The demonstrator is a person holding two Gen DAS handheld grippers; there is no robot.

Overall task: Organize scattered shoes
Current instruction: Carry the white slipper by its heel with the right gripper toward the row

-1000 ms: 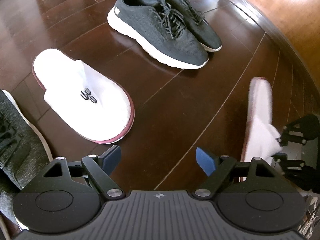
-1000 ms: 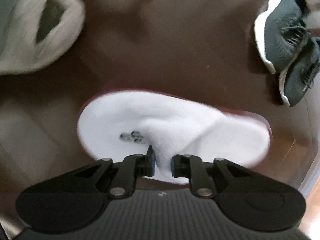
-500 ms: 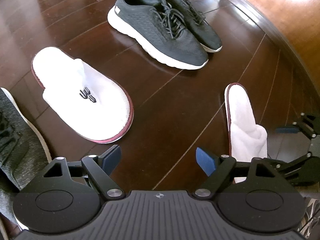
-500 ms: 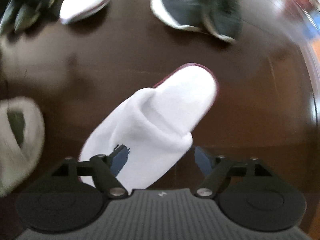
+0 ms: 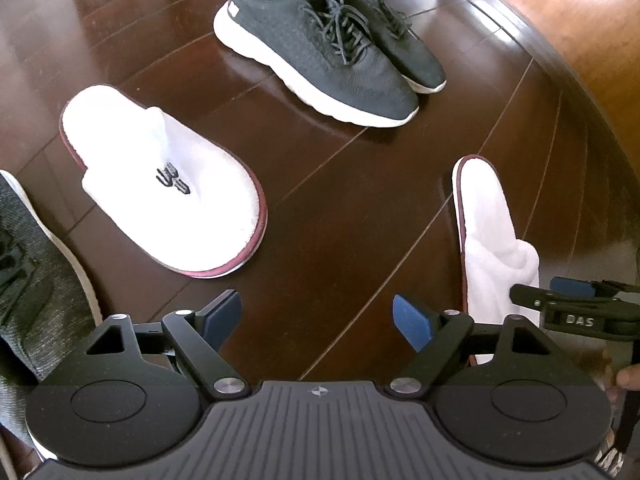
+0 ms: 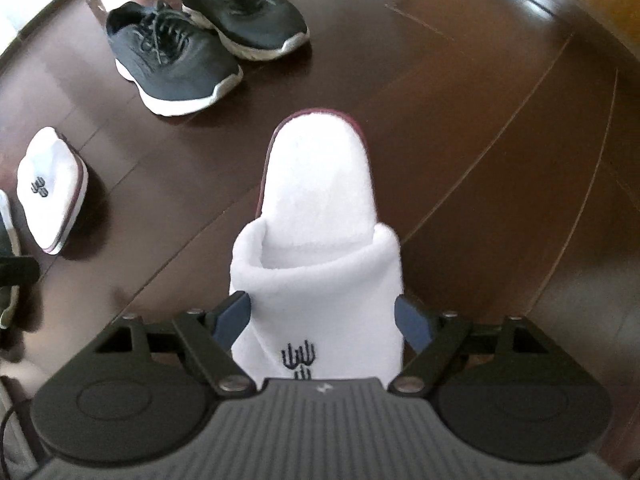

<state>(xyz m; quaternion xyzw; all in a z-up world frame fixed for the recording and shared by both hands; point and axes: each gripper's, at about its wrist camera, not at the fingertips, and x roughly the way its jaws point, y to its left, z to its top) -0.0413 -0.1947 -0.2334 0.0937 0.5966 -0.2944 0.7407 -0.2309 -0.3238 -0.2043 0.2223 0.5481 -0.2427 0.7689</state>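
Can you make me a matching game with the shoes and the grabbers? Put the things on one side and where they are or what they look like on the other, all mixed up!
Things:
1. black sneakers
2. white slipper with the logo facing up
3. second white slipper
4. left gripper

Descriptions:
A. between the open fingers of the right gripper
B. open, with only bare floor between its fingers
C. side by side as a pair, white soles
D. lying alone on the dark wooden floor, dark red edge

Pairs: 1-C, 2-D, 3-A, 4-B

white slipper [image 6: 320,216] released, down on floor; right gripper [image 6: 323,318] spread
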